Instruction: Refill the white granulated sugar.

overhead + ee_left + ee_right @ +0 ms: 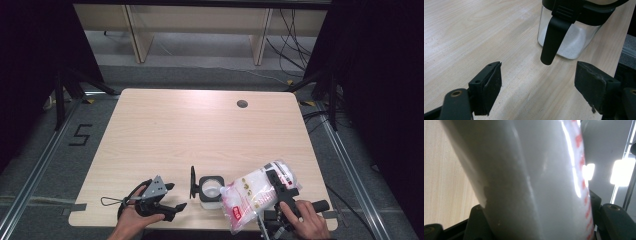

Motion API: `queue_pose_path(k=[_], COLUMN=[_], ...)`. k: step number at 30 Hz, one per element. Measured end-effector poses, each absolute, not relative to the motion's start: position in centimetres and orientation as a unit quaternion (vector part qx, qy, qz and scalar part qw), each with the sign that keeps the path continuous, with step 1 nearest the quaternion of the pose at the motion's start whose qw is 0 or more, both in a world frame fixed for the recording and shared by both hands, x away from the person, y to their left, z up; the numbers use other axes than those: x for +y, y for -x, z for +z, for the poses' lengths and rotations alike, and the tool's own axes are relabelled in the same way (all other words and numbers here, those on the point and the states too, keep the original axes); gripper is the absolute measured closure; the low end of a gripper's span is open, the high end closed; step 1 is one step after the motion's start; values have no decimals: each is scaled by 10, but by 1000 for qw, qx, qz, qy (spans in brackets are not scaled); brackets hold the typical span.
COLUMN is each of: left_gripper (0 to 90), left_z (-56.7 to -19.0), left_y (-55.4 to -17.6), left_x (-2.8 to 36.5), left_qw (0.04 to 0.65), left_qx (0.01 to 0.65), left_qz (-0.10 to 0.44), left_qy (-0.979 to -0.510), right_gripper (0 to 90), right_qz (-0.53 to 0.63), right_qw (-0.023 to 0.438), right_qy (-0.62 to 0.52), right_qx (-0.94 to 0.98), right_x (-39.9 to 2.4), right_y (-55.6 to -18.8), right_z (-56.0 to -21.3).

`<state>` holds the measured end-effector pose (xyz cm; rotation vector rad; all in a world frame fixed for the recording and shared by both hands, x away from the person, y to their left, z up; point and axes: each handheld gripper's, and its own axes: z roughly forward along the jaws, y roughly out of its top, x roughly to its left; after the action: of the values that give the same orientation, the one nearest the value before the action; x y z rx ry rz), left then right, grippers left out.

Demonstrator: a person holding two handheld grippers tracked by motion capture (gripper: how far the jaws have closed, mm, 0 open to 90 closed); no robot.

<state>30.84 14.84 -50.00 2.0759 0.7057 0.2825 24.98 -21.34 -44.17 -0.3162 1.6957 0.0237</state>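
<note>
Step in hand: likely pouring white grains from the bag into the jar
Right gripper: jaws clamped across the bag's body, bag tilted with a corner hanging down by the jar's right side
Left gripper: jaws spread, nothing between them, resting on the table left of the jar
Jar: near the front edge, lid flipped open to the left; the left gripper view shows grains already in the bottom
Doing it well: bring the bag's mouth squarely over the opening before tipping; steady the jar with the free gripper
Edges: bag overhangs the table's front edge, so spills could reach the floor
Open room: wide bare tabletop beyond the jar; cable hole well away
</note>
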Motion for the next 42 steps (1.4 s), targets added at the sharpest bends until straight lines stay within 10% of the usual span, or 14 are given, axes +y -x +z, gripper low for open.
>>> queue_pose_path(k=[42], left_gripper=[214], left_z=[-501], left_y=[-307], left_x=[147], left_qw=[455], left_qx=[296], left_qz=[108], left_qy=[-833], right_gripper=[407], right_qz=[13], right_qw=[655], right_qy=[142], right_qx=[742], right_x=[-213], right_y=[-249], right_z=[-440])
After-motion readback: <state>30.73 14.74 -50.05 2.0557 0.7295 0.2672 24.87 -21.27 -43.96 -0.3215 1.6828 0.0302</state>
